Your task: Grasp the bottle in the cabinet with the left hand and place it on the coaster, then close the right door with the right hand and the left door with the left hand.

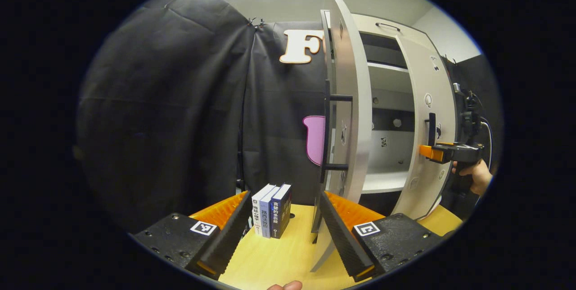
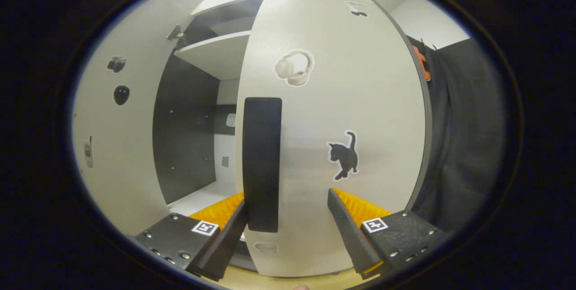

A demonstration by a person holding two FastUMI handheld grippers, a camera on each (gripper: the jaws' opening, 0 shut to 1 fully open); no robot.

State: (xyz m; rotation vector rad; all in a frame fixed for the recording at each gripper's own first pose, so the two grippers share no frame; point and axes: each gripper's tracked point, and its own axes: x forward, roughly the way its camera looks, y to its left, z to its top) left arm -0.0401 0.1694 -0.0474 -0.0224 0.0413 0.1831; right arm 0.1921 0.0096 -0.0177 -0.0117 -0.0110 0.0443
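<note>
Booth setup: yellow tabletop (image 1: 288,254), white cabinet (image 1: 387,101) with both doors ajar, shelves look bare from here; bottle and coaster can't be located in these views, so I'd judge the placing done and door-closing in hand. Right door (image 2: 333,146) fills the right gripper view, its black handle (image 2: 262,164) at 9 o'clock of centre, just inside the left finger. Right gripper (image 2: 288,222) is spread wide, grasping nothing; in the left gripper view the same tool (image 1: 438,151) sits against that door's outer face at 3 o'clock, a hand (image 1: 472,175) behind it. Left gripper (image 1: 288,222) also released, hovering over the table with the left door (image 1: 348,119) edge-on at 1 o'clock and three books (image 1: 271,211) at 12. Advice: push flat on the panel near the handle side, not the hinge side; follow the swing arc, keep fingers clear of the closing gap. Left door next, same approach; watch its handle (image 1: 330,132).
</note>
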